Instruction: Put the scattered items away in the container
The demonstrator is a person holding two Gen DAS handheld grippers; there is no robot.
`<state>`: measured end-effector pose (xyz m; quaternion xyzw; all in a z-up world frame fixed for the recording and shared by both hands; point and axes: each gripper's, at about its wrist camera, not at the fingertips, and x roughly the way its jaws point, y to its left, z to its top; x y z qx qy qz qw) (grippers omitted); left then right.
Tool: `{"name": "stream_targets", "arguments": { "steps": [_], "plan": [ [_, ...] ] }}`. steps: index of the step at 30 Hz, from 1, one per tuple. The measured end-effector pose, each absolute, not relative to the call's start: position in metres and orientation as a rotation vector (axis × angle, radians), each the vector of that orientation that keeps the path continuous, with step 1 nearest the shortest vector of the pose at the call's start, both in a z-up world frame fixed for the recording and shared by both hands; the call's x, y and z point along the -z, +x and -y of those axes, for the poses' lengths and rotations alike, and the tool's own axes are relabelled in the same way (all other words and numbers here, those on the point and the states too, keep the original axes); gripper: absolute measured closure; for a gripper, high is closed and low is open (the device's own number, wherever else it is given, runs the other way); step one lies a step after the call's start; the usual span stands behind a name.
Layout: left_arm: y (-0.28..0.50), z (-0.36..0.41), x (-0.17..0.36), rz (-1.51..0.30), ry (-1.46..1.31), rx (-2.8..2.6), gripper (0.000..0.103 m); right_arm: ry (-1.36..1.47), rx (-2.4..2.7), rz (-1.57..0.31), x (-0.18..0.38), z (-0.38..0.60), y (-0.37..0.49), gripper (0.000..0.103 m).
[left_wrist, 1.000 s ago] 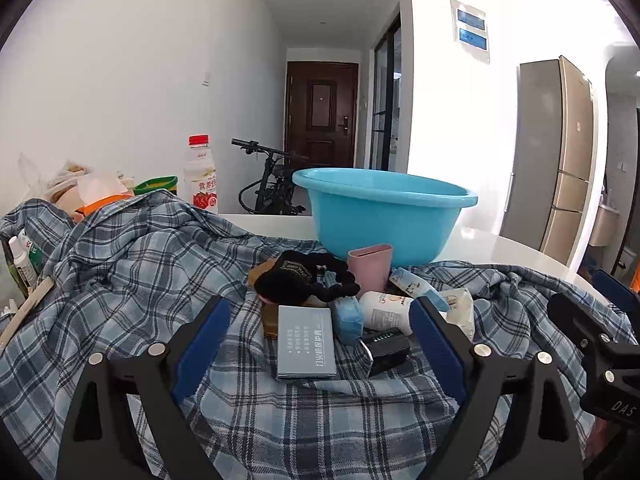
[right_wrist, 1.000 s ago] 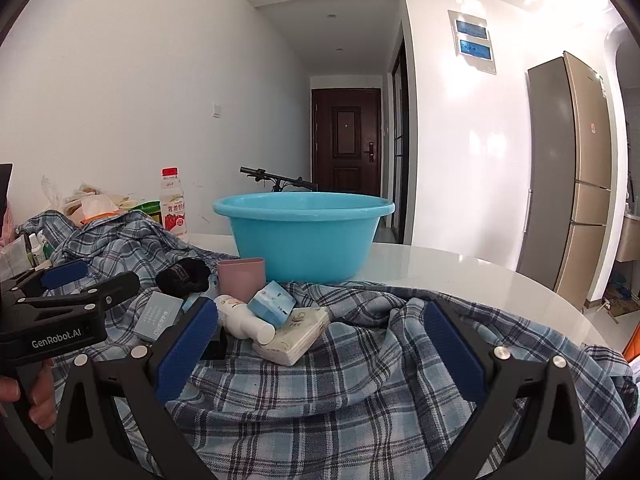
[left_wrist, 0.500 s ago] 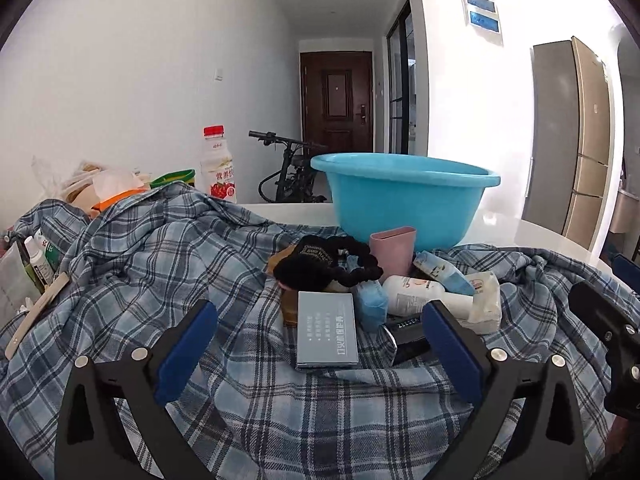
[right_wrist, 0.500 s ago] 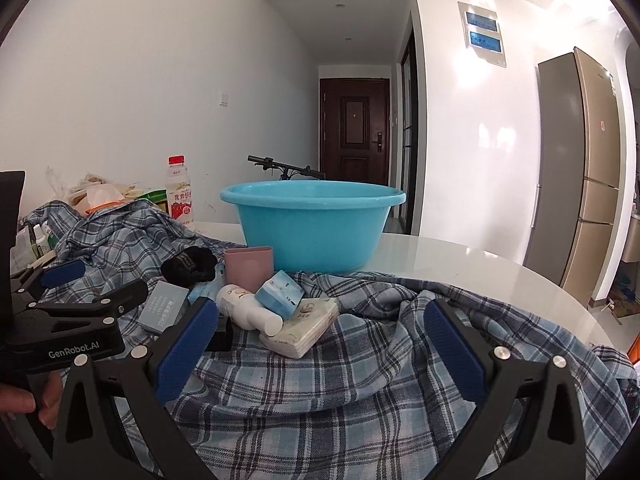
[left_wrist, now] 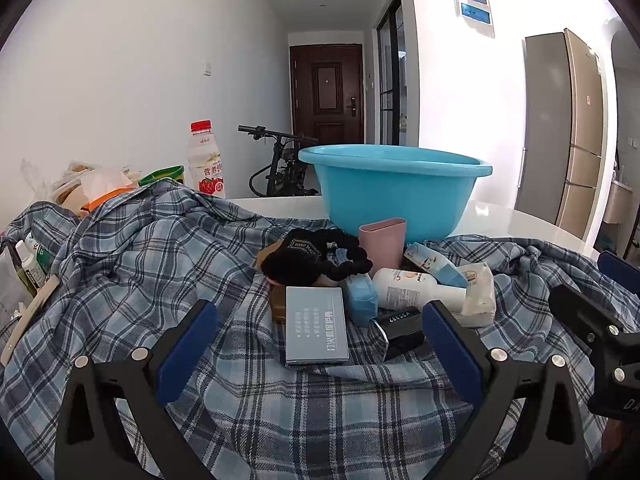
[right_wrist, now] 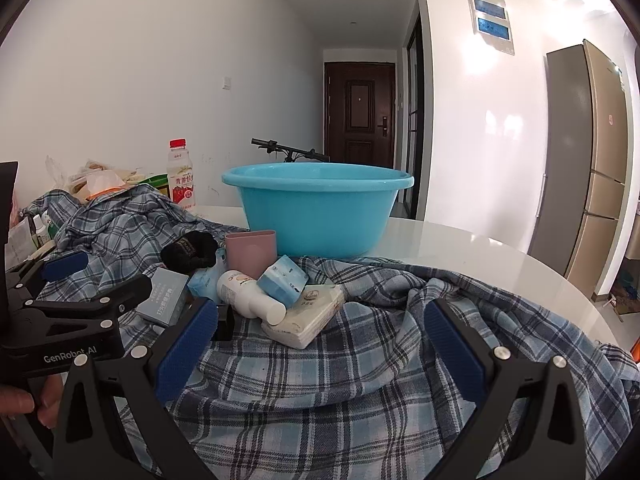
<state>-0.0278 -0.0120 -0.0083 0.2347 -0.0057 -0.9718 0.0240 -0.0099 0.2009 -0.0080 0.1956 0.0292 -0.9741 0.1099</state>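
Observation:
A blue plastic basin (left_wrist: 394, 190) (right_wrist: 318, 206) stands on the white table behind a pile of small items on a plaid cloth. The pile holds a grey-blue flat box (left_wrist: 316, 330) (right_wrist: 164, 296), a black hair band (left_wrist: 312, 258) (right_wrist: 188, 250), a pink cup (left_wrist: 382, 240) (right_wrist: 250, 250), a white bottle (left_wrist: 416, 290) (right_wrist: 250, 296), a small blue packet (left_wrist: 362, 300) (right_wrist: 282, 280), a tissue pack (left_wrist: 476, 294) (right_wrist: 308, 316) and a black case (left_wrist: 400, 326). My left gripper (left_wrist: 320, 344) is open and empty just before the box. My right gripper (right_wrist: 320, 340) is open and empty over the cloth, right of the pile.
The plaid cloth (left_wrist: 140, 264) (right_wrist: 400, 340) covers the table's near part. A drink bottle (left_wrist: 206, 160), a green bowl (left_wrist: 162, 174) and bags stand at the back left. Small bottles (left_wrist: 30, 256) lie at the left edge. A fridge (left_wrist: 568, 128) stands right.
Both grippers have moved slightly forward toward the pile, which looks a little larger. Jaws stay open. No item has moved.

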Motion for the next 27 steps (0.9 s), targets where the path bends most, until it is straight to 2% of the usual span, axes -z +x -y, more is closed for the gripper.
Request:
{"name": "stream_targets", "arguments": {
  "steps": [27],
  "plan": [
    [-0.0327, 0.0074, 0.0119, 0.047, 0.79, 3.029, 0.0, 0.578, 2.876, -0.06, 0.0075, -0.2039, -0.0098, 0.0]
  ]
}}
